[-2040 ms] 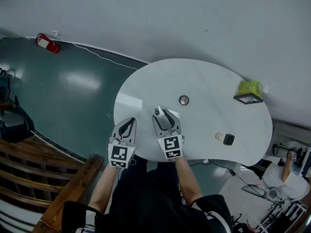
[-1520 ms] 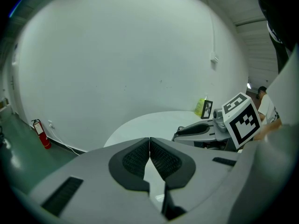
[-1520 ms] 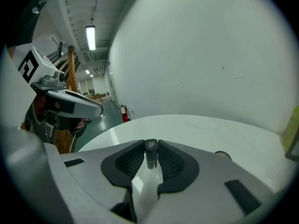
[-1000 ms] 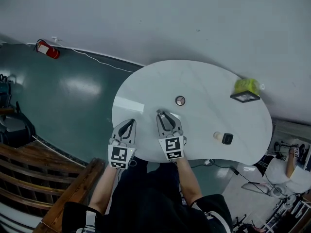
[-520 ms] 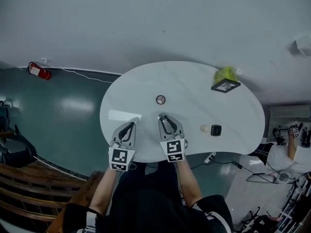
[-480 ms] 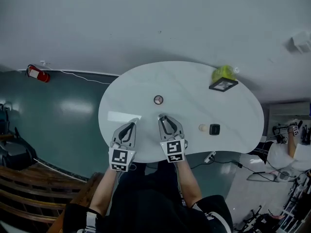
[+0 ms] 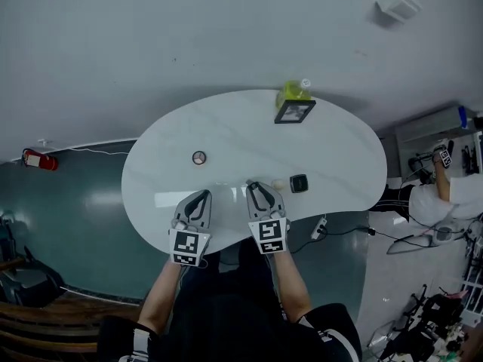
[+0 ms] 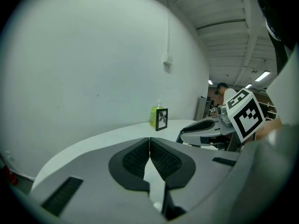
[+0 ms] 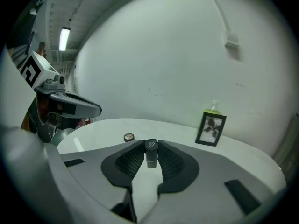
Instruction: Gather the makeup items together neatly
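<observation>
Working over the white kidney-shaped table [image 7: 226,127], I have my left gripper [image 8: 149,143] closed on nothing, pads together. My right gripper [image 9: 150,144] clamps a small dark cylindrical lipstick tube [image 9: 150,157] upright. To do this step well, I should lower it just beside the black square case [image 7: 299,183] and the cream round item [image 7: 278,184], opening only once it stands. The round brown compact [image 7: 198,157] lies well apart.

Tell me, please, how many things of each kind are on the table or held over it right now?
Small makeup items: 4 (round compact, cream piece, black square case, dark tube in the right gripper)
Picture frame: 1
Green bottle: 1
Total: 6
</observation>
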Demonstrator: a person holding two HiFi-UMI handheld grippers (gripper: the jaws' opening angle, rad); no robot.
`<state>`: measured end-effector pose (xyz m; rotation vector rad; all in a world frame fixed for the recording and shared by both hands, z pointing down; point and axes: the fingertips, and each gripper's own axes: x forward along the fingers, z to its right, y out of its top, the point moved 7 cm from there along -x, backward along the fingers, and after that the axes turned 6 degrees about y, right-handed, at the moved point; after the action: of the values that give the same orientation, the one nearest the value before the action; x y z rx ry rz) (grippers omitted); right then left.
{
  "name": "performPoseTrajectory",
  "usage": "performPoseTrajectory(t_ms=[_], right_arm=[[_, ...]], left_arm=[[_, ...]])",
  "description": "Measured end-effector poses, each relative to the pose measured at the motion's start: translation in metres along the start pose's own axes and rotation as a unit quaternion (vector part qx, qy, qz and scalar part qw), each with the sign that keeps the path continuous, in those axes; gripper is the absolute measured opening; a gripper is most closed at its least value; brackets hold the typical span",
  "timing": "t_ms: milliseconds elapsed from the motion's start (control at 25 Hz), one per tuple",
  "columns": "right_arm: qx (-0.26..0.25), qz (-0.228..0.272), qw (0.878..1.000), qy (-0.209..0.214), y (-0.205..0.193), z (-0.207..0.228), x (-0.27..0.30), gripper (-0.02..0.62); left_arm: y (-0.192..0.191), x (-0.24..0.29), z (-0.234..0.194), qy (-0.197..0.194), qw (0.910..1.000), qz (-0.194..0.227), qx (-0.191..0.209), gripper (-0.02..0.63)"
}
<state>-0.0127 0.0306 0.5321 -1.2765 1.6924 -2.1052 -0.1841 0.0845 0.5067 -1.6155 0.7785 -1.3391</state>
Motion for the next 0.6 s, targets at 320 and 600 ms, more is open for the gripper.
performPoseTrajectory(t_ms=[320, 600], right_arm=[[0.026, -0.004, 0.998, -0.065, -0.025, 0.066, -0.06, 0.106], [0.045, -0.007, 0.993, -0.11, -0.044, 0.116, -0.095, 0.106]], left_arm=[[0.02, 0.035, 0.072, -0.058, 0.998, 0.005, 0.024, 0.02], [0.033, 0.066, 0.121, -0.094, 0.9948, 0.006, 0.038, 0.02]])
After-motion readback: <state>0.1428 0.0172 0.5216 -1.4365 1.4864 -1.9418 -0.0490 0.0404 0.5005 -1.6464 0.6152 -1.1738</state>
